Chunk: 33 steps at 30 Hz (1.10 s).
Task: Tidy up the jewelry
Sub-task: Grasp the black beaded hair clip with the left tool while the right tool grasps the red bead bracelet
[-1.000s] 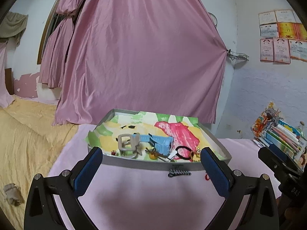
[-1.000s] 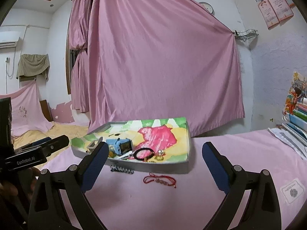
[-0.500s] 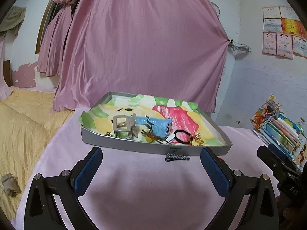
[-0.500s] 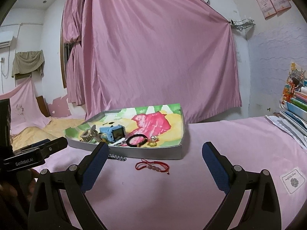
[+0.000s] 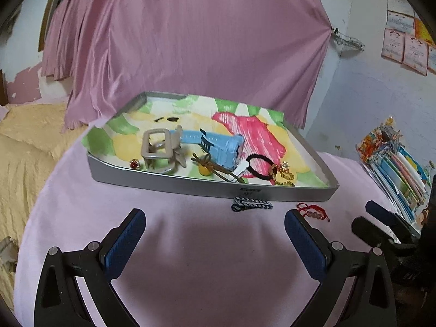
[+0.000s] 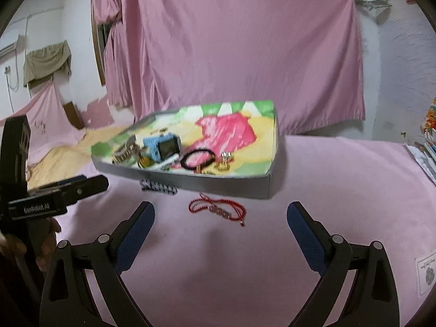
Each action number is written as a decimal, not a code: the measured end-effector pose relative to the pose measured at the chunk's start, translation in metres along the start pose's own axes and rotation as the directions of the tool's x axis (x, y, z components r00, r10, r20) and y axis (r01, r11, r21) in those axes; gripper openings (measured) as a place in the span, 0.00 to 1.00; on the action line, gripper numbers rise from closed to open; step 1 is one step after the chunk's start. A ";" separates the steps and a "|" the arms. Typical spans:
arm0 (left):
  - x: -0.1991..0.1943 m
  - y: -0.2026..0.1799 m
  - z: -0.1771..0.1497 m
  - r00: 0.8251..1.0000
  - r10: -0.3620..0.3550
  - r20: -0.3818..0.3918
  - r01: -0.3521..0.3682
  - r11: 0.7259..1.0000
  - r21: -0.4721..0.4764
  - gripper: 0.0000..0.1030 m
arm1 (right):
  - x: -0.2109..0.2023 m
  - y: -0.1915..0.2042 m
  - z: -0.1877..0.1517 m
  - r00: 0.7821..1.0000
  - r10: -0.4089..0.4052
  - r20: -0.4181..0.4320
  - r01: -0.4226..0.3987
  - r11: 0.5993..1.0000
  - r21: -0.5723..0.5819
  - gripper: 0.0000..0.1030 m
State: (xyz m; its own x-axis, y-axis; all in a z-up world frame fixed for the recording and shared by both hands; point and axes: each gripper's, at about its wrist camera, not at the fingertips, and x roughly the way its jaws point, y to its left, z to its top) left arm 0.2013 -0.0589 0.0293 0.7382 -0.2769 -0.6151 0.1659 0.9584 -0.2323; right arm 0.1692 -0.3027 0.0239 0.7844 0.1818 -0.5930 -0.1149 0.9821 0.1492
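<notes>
Grippers both wide open and empty, left point(image 5: 212, 226) lined on the chain point(image 5: 251, 206), right point(image 6: 220, 219) on the red bracelet point(image 6: 218, 209), both lying loose outside the tray point(image 5: 174, 182).

"GenRobot.AI" stands in white letters on the black body of the left claw point(image 6: 68, 190); other labels are too blurred to read.
</notes>
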 end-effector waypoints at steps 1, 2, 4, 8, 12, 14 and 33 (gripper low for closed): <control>0.003 -0.001 0.001 1.000 -0.002 -0.013 0.002 1.000 0.007 0.99 | 0.003 -0.001 0.000 1.000 0.003 -0.016 -0.003 1.000 -0.005 0.93; 0.006 -0.002 0.002 1.000 -0.004 -0.026 0.004 1.000 0.017 0.99 | 0.008 -0.002 0.000 0.999 0.005 -0.042 -0.006 1.000 -0.015 0.93; 0.010 -0.006 0.003 0.999 -0.003 -0.042 0.005 0.999 0.040 0.99 | 0.014 -0.002 0.001 0.997 0.004 -0.080 -0.007 1.000 -0.029 0.93; 0.019 -0.012 0.006 0.997 -0.020 -0.081 0.026 0.997 0.067 0.96 | 0.026 -0.003 0.003 0.988 0.034 -0.149 -0.039 0.999 -0.032 0.92; 0.030 -0.017 0.009 0.992 -0.035 -0.120 0.045 0.995 0.084 0.85 | 0.038 -0.002 0.008 0.978 0.050 -0.203 -0.061 0.997 -0.045 0.87; 0.034 -0.020 0.010 0.990 -0.045 -0.132 0.057 0.994 0.090 0.80 | 0.041 -0.002 0.011 0.976 0.038 -0.213 -0.053 0.996 -0.065 0.78; 0.061 -0.026 0.015 0.972 -0.104 -0.213 0.123 0.989 0.079 0.52 | 0.066 0.004 0.022 0.960 0.010 -0.280 -0.058 0.985 -0.162 0.47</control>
State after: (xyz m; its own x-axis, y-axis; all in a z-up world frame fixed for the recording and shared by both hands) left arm 0.2521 -0.0996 0.0093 0.5607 -0.3831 -0.7340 0.3065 0.9196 -0.2458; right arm 0.2337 -0.2873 0.0025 0.5809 0.1982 -0.7895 -0.2574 0.9649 0.0528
